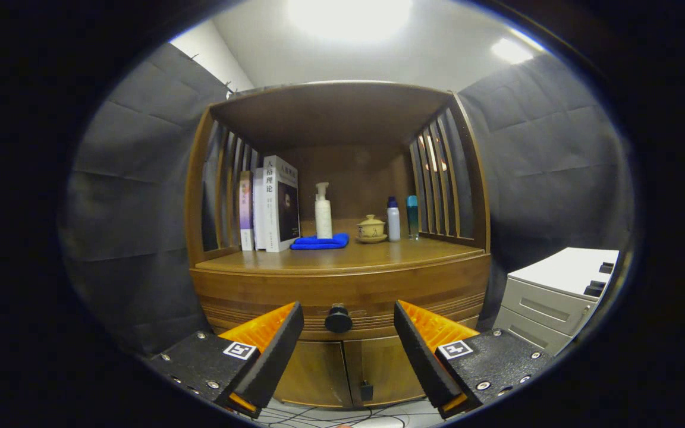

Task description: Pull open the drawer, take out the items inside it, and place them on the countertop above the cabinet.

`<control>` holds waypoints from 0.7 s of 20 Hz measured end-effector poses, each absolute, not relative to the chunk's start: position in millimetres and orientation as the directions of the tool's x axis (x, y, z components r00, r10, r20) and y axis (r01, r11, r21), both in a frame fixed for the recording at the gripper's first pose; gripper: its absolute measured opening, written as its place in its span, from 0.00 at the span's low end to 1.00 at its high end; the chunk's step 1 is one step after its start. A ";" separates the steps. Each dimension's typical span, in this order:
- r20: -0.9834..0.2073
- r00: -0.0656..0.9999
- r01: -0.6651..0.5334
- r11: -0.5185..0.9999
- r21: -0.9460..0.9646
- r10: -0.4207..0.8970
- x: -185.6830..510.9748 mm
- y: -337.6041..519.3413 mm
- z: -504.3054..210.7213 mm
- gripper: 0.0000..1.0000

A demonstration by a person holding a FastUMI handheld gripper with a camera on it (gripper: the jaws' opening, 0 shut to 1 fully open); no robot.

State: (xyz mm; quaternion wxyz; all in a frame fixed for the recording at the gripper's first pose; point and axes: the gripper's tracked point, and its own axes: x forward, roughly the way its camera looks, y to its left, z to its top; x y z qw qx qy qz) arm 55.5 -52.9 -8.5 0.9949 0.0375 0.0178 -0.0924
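I have the claw (348, 324) spread wide and holding nothing, its fingers flanking the black knob (338, 319) of the closed drawer (342, 294), which sits just beyond them. Above it on the worktop (378, 254) stand books (271, 203), a pump bottle (323, 211) on a blue cloth (320, 242), and a small lidded cup (371, 228).
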 end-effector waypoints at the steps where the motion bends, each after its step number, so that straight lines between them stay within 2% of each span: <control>1: -0.046 0.983 0.182 0.980 0.077 -0.179 62.1 -55.2 -9.6 0.95; 14: -0.194 0.974 0.132 0.989 0.067 -0.117 117.5 -36.1 -67.7 0.95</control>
